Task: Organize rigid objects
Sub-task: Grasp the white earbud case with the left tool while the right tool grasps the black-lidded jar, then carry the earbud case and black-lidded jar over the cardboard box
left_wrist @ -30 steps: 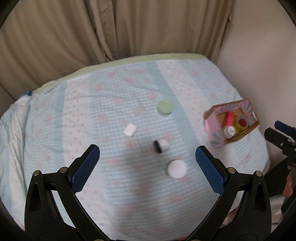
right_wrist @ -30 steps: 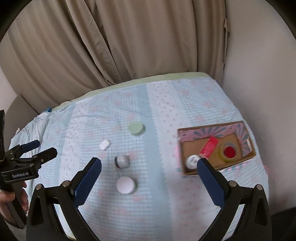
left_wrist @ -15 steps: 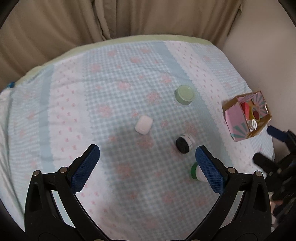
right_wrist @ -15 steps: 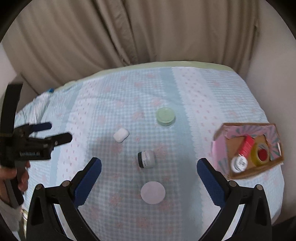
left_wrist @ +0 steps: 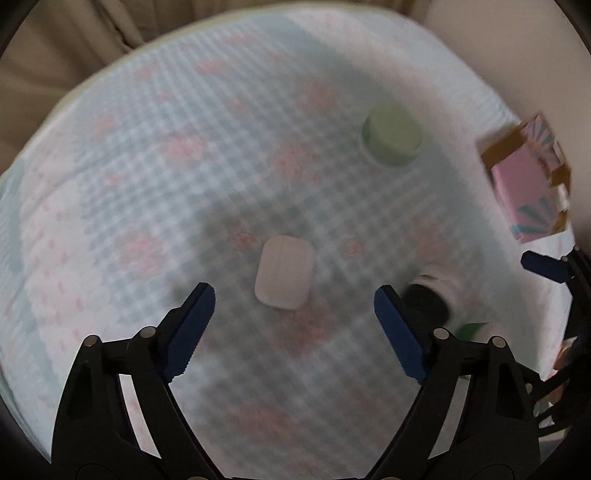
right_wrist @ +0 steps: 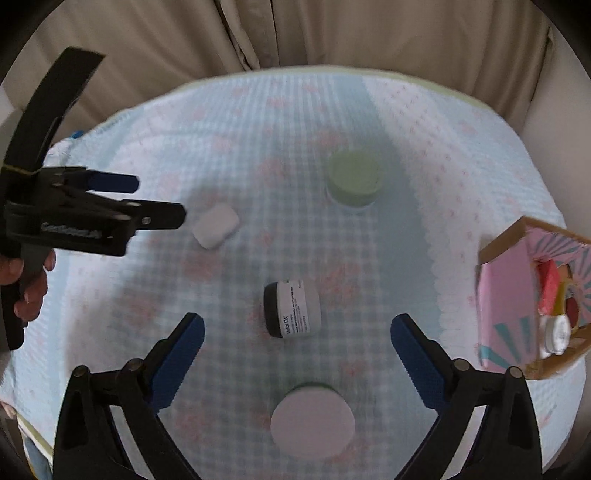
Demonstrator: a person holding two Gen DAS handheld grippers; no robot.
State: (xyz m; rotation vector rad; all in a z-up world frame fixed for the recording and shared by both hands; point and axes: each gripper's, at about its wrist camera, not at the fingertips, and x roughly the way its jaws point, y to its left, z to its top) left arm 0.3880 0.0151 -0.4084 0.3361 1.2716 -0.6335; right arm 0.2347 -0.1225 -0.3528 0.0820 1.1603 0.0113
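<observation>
This looks like a home, likely a bedroom or living room. A soft padded surface is spread with a quilted cover [right_wrist: 424, 122] in pale blue gingham and pink florals with scalloped seams. Beige curtains [right_wrist: 295, 33] hang in folds right behind the cover, and a plain cream wall [left_wrist: 498, 37] rises beside it. On the cover lie small household jars [right_wrist: 354, 179] and a patterned pink cardboard box [right_wrist: 502, 295] near its edge.
</observation>
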